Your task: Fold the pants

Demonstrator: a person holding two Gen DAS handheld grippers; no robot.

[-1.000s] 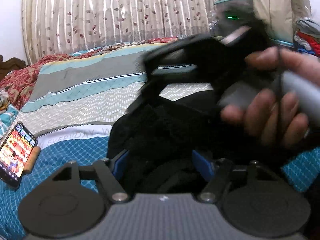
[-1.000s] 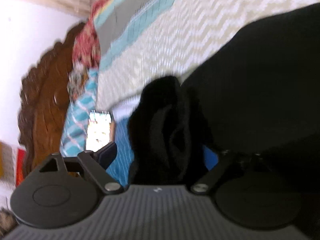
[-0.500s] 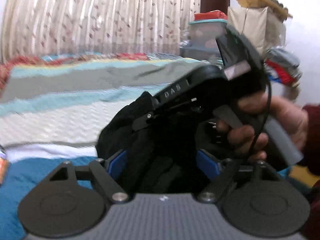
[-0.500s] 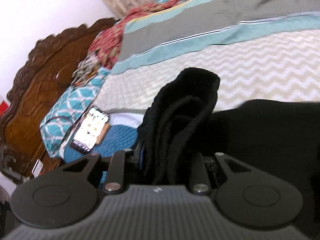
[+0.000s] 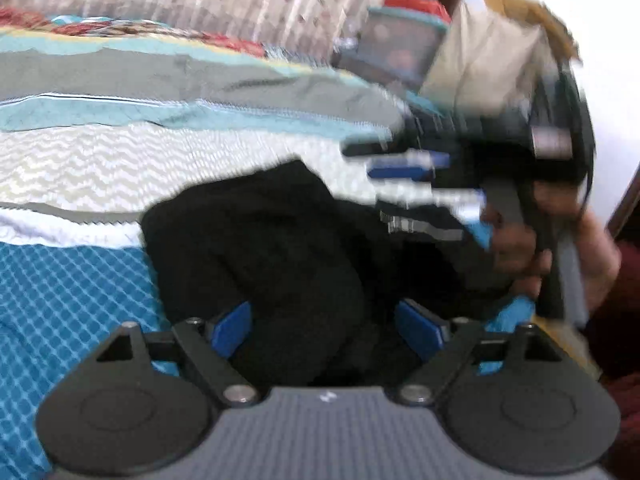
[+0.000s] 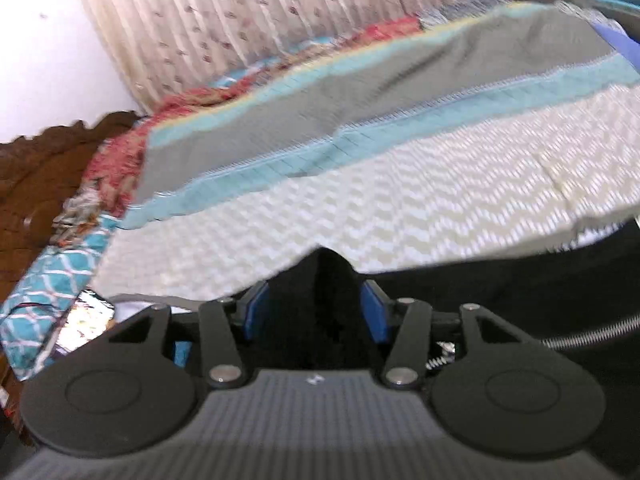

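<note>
The black pants [image 5: 276, 240] lie bunched on the striped bedspread [image 5: 120, 152]. My left gripper [image 5: 324, 328] has its blue pads [image 5: 230, 326] spread wide, with black cloth lying between them. My right gripper [image 6: 316, 312] has blue pads [image 6: 256, 312] on either side of a raised fold of the pants [image 6: 328, 280]; the pads stand apart and the grip is unclear. The right gripper also shows blurred in the left wrist view [image 5: 424, 184], held by a hand at the right, just beyond the pants.
A phone [image 6: 86, 320] lies on the bed at the left, by a carved wooden headboard [image 6: 36, 176]. A curtain [image 6: 260, 20] hangs behind the bed. Boxes and bags [image 5: 404, 52] are stacked at the far right of the bed.
My right gripper has swung up and away to the right and levelled out. The tall bunch of cloth it held now stands low between its pads. My left gripper's pads stay wide.
</note>
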